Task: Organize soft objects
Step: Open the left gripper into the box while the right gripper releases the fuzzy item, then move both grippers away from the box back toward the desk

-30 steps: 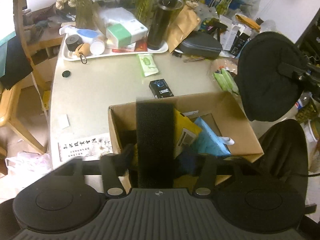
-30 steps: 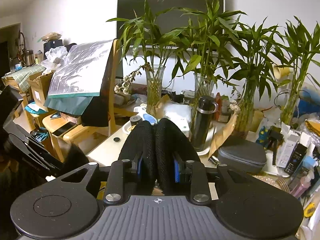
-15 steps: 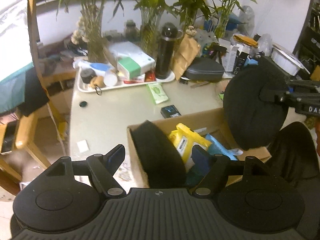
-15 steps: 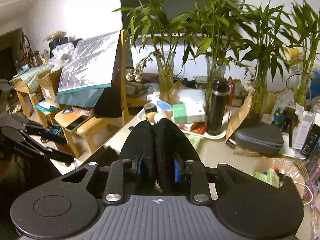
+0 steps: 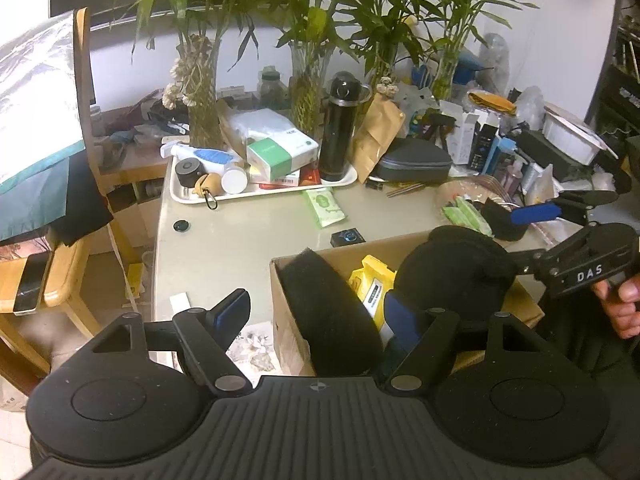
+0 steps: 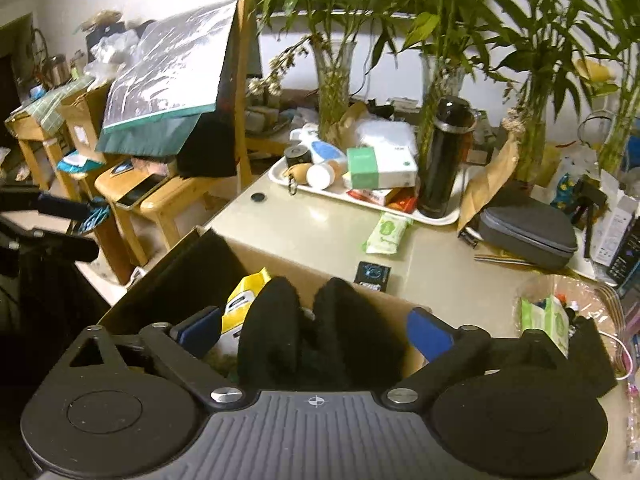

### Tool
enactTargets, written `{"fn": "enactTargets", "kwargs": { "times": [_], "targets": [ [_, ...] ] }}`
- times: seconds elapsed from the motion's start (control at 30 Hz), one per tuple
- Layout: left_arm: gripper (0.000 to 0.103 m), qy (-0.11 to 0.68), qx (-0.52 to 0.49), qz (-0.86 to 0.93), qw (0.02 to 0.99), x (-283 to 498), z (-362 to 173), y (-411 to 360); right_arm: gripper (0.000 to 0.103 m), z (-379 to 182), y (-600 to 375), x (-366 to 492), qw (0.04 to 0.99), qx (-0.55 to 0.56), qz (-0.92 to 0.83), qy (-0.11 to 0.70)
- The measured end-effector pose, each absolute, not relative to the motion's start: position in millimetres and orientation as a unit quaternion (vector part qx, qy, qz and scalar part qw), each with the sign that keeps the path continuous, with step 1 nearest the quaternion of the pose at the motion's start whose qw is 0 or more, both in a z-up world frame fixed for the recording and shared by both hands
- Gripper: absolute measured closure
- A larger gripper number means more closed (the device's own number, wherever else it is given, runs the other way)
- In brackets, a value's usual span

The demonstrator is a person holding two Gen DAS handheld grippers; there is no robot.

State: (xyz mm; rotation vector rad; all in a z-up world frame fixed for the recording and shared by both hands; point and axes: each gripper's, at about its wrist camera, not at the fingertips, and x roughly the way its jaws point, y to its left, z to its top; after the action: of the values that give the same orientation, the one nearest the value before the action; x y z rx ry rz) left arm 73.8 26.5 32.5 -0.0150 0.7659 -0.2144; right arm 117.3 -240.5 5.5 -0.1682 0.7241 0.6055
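A cardboard box (image 5: 288,312) stands at the table's near edge. A black foam pad (image 5: 328,316) leans inside its left end, next to a yellow pack (image 5: 370,286). My left gripper (image 5: 316,312) is open, its fingers spread either side of that pad without touching it. A second black soft pad (image 5: 452,276) sits over the box's right side, folded double in the right wrist view (image 6: 312,336). My right gripper (image 6: 316,328) is open around it, the blue pads apart from it. The box (image 6: 280,260) shows below it.
A white tray (image 5: 256,194) with a black flask (image 5: 340,128), boxes and bottles stands at the back. A green wipes pack (image 5: 324,208), a small black box (image 5: 348,237) and a grey case (image 5: 414,164) lie on the table. Wooden chairs (image 6: 132,200) stand left.
Both grippers have opened: the left let go of its black pad in the box, then the right lowered its folded pad over the box and released it.
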Motion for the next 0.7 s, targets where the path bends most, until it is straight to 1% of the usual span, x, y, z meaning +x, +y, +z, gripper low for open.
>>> {"fn": "enactTargets", "kwargs": {
  "times": [0.07, 0.33, 0.7],
  "targets": [
    [0.030, 0.373, -0.013, -0.105, 0.922, 74.2, 29.6, 27.1, 0.000, 5.6, -243.1, 118.9, 0.888, -0.078, 0.290, 0.349],
    [0.030, 0.371, -0.024, -0.114, 0.921, 81.9, 20.0, 24.9, 0.000, 3.6, -251.8, 120.0, 0.891, -0.070, 0.282, 0.348],
    [0.030, 0.359, -0.021, -0.120, 0.926, 106.4, 26.3, 14.3, 0.000, 19.6, -266.7, 135.5, 0.904, -0.059, 0.262, 0.333]
  ]
}}
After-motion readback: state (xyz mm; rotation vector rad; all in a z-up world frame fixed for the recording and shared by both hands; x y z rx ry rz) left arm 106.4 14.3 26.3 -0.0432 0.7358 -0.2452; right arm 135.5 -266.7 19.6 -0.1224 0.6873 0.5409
